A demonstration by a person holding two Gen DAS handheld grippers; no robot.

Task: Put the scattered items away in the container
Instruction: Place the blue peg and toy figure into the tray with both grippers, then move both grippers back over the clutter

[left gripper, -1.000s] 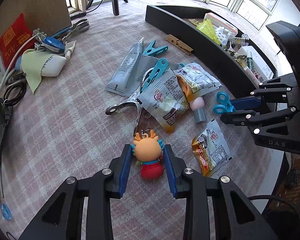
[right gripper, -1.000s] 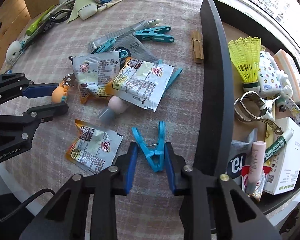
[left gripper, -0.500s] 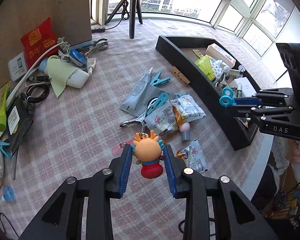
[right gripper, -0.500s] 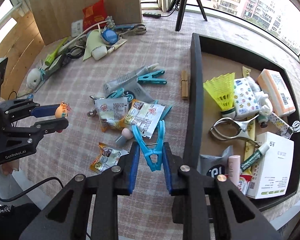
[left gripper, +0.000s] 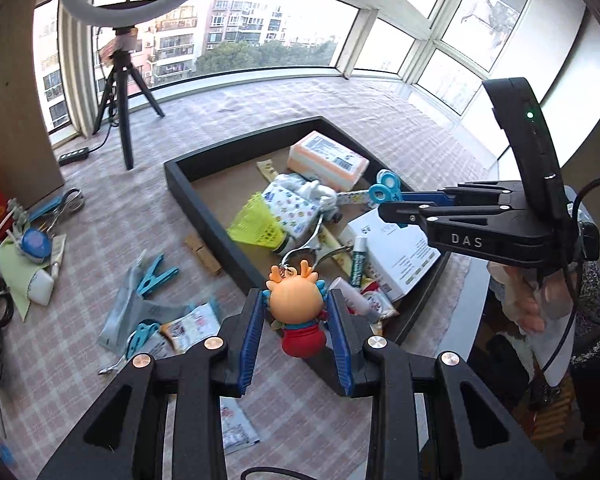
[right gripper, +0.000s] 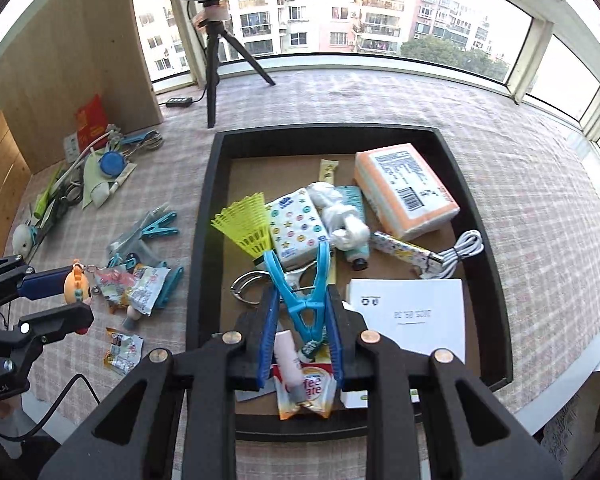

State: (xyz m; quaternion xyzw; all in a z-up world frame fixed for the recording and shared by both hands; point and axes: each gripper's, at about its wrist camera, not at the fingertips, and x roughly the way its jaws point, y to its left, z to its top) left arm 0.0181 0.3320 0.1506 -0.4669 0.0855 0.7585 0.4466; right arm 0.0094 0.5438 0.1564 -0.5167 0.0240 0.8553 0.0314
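1. Left gripper [left gripper: 298, 316] up in the air, jaws clenched on the orange doll keychain [left gripper: 299, 306], black tray [left gripper: 204, 216] just ahead of them.
2. Right gripper [right gripper: 301, 326] hangs over the tray [right gripper: 204, 216], jaws clamped on the blue clothespin [right gripper: 304, 288].
3. Beyond those jaws: yellow shuttlecock [right gripper: 248, 224] and orange pack [right gripper: 406, 194].
4. Snack packets [right gripper: 134, 286] lie scattered on the desk [right gripper: 540, 208].

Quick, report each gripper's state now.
Left gripper: shut on the orange doll keychain.
Right gripper: shut on the blue clothespin.
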